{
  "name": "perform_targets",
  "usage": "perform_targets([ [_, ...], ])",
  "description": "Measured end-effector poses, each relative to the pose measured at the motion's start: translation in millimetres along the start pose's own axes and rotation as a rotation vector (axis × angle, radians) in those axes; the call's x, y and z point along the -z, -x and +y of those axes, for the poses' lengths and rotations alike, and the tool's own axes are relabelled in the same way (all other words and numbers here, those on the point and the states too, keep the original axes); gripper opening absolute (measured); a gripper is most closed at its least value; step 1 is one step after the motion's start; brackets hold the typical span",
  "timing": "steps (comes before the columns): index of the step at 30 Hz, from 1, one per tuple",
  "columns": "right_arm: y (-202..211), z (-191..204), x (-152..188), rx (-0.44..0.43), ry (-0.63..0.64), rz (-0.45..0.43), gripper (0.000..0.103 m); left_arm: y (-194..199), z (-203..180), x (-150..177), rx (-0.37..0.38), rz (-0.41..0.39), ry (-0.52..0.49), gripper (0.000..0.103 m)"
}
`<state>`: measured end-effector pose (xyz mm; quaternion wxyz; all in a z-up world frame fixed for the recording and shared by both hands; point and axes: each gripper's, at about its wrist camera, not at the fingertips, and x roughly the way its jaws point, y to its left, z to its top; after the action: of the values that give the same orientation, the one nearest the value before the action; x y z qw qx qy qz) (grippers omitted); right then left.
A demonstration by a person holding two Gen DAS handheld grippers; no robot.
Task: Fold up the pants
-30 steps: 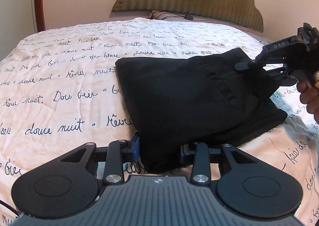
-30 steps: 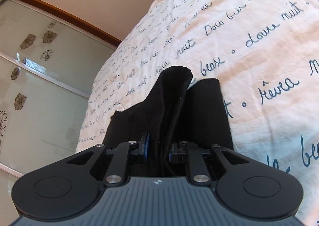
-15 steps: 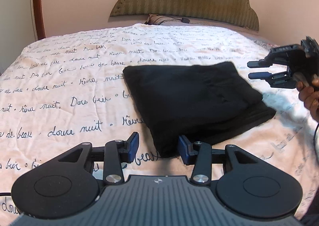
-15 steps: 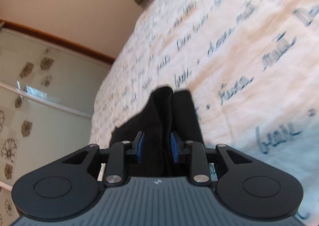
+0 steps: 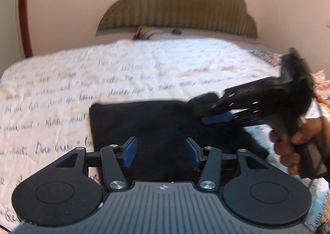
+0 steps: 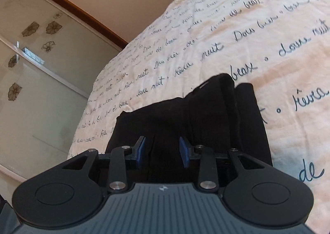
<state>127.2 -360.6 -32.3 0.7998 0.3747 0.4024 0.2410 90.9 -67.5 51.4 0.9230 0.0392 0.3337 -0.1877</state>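
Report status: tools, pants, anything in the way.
Left tool open, empty. Right tool open over the pants. Pants folded, flat on the bed. Nothing in the way.

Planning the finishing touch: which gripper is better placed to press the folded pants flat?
Right. The right gripper is over the pants, jaws open; the left gripper is back at their near edge.

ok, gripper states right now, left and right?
Left gripper: open, holding nothing, over the pants.
Right gripper: open, holding nothing, fingers on either side of the pants.
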Motion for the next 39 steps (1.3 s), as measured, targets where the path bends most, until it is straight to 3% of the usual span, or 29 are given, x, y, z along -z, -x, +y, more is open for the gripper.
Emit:
perform_targets([
  [4, 4.1, -19.0, 5.3, -0.078, -0.08, -0.021, 0.033, -25.7, 8.6, 16.9, -0.024, 0.081, 0.015, 0.057],
  [10, 13.2, 11.5, 2.7, -0.011, -0.014, -0.05, 0.037, -26.9, 13.2, 24.4, -0.03, 0.079, 0.035, 0.058],
  [13, 18.6, 35.2, -3.2, -0.028, 0.068, -0.096, 0.054, -27.1, 10.6, 24.7, -0.037, 0.078, 0.024, 0.058],
  [14, 16.7, 40.3, -6.1, -0.022, 0.083, -0.098, 0.068, -28.3, 9.7, 24.4, -0.038, 0.077, 0.022, 0.058],
  [15, 13.4, 42.6, -7.4, -0.01, 0.096, -0.094, 0.076, -28.9, 9.7, 24.5, -0.039, 0.076, 0.021, 0.059],
  [18, -5.1, 31.9, -6.8, 0.066, 0.106, -0.044, 0.075, -29.4, 10.8, 28.1, -0.032, 0.058, 0.01, 0.06],
  [23, 9.3, 14.2, 5.2, -0.013, 0.046, -0.072, 0.075, 1.2, 27.1, 32.1, 0.004, -0.029, 0.054, 0.059],
  [27, 54.4, 11.4, 11.7, -0.1, -0.014, -0.123, 0.076, 36.2, 60.4, 35.2, -0.034, -0.096, 0.13, 0.064],
  [31, 84.0, -13.9, 27.8, -0.1, -0.148, -0.123, 0.079, 42.9, 85.5, 42.0, -0.024, -0.057, 0.274, 0.064],
  [34, 92.4, -29.8, 42.8, -0.147, -0.253, -0.087, 0.079, 36.4, 85.6, 47.7, 0.018, -0.019, 0.316, 0.064],
  [39, 81.8, -27.6, 53.8, -0.028, -0.238, -0.021, 0.077, 16.6, 93.4, 57.5, 0.109, 0.058, 0.468, 0.064],
])
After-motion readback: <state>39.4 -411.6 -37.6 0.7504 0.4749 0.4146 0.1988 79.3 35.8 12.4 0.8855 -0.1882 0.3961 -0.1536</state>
